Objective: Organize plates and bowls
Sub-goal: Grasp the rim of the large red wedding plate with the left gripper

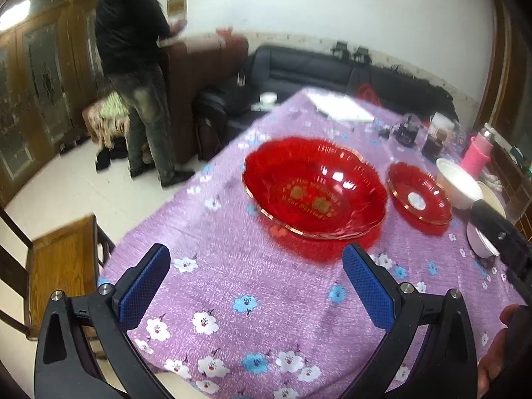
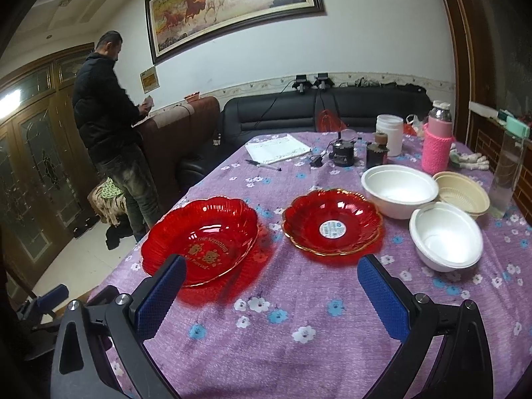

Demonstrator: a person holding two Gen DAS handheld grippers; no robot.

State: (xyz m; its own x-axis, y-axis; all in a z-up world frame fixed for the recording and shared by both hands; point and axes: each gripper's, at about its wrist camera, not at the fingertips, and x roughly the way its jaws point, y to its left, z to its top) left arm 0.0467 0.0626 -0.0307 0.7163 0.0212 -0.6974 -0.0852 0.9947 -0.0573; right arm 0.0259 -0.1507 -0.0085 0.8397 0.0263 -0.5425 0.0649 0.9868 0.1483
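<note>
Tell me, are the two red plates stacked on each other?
No, the larger red plate and the smaller red plate lie side by side on the purple tablecloth, apart.

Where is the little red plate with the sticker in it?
In the right wrist view the small red plate sits mid-table on the purple flowered tablecloth, between the bigger red plate on its left and the white bowls on its right.

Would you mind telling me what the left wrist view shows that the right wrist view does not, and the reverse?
Only the left wrist view shows the wooden chair beside the table. Only the right shows the horse painting, the pen and the clear bottle. Both show the large red plate, small red plate, white bowls, pink bottle, and open, empty claws.
</note>
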